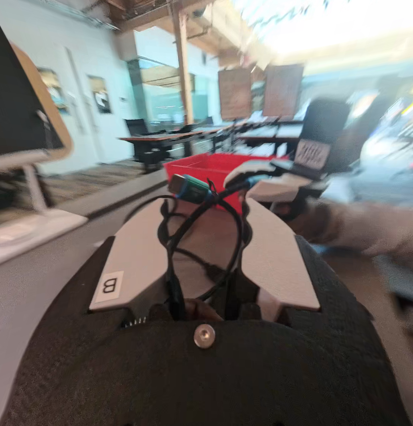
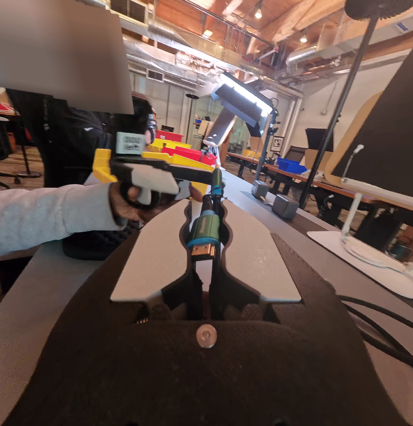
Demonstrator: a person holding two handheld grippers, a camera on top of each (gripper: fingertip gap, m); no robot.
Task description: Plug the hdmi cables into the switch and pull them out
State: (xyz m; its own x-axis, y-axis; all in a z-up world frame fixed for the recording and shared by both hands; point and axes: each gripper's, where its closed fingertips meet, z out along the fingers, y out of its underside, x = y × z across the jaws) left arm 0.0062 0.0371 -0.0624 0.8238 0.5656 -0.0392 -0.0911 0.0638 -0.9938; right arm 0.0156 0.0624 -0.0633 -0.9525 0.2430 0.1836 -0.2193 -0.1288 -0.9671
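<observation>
My right gripper (image 2: 206, 227) is clamped on a green metal HDMI plug with blue collars (image 2: 203, 231), its gold tip pointing back at my camera.

My left gripper (image 1: 204, 208), fingers apart, has the black looped cable (image 1: 233, 227) hanging between them; 1 more green plug (image 1: 189, 187) sticks up just beyond its fingertips, before a red plastic bin (image 1: 200, 164).

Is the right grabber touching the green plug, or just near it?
Touching. The right wrist view shows the green plug wedged between the two fingers of the right gripper, with no gap on either side.
</observation>
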